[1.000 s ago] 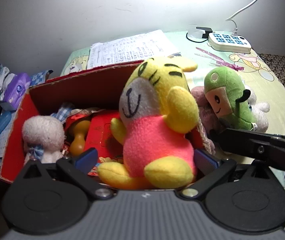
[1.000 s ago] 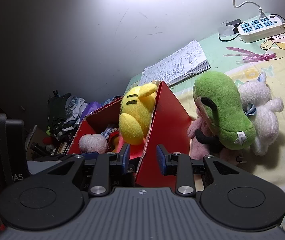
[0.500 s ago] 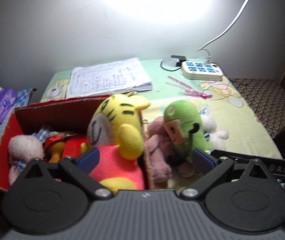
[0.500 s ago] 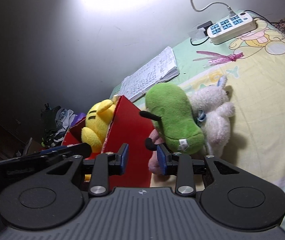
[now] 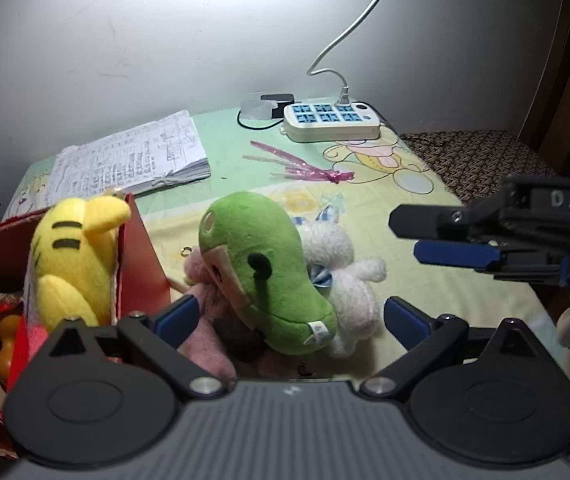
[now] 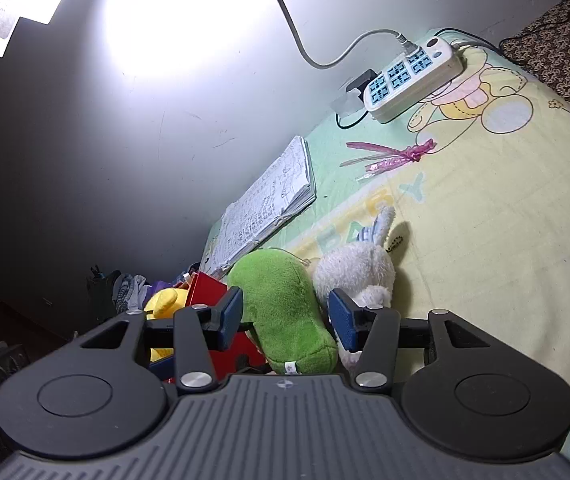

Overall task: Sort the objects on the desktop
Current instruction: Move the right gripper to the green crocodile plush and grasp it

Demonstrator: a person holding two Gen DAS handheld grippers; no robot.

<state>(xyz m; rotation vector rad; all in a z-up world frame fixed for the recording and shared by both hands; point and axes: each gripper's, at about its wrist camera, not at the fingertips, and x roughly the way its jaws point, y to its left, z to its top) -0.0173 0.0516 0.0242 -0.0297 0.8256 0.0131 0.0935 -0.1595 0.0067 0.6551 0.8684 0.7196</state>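
A green plush (image 5: pixel 265 272) lies on a pink plush (image 5: pixel 205 332), with a white plush (image 5: pixel 345 268) against its right side. My left gripper (image 5: pixel 290 318) hangs open just in front of this pile, touching nothing. A yellow tiger plush (image 5: pixel 73 256) sits inside the red box (image 5: pixel 137 248) on the left. My right gripper (image 5: pixel 409 238) hovers open above the mat to the right of the pile. In the right wrist view the right gripper (image 6: pixel 286 317) frames the green plush (image 6: pixel 285 312) between its fingers; the white plush (image 6: pixel 357 268) sits just behind it.
A notebook (image 5: pixel 133 160), a pink ribbon (image 5: pixel 305 168) and a white power strip (image 5: pixel 331 120) with its cable lie on the cartoon-print mat (image 5: pixel 465 280) towards the wall. The red box also holds more small toys (image 5: pixel 5 332). A patterned surface (image 5: pixel 477 156) borders the mat on the right.
The left gripper backed off from the yellow plush, leaving it in the box, and swung right to face the green plush. The right gripper's fingers spread wider and it shifted right.
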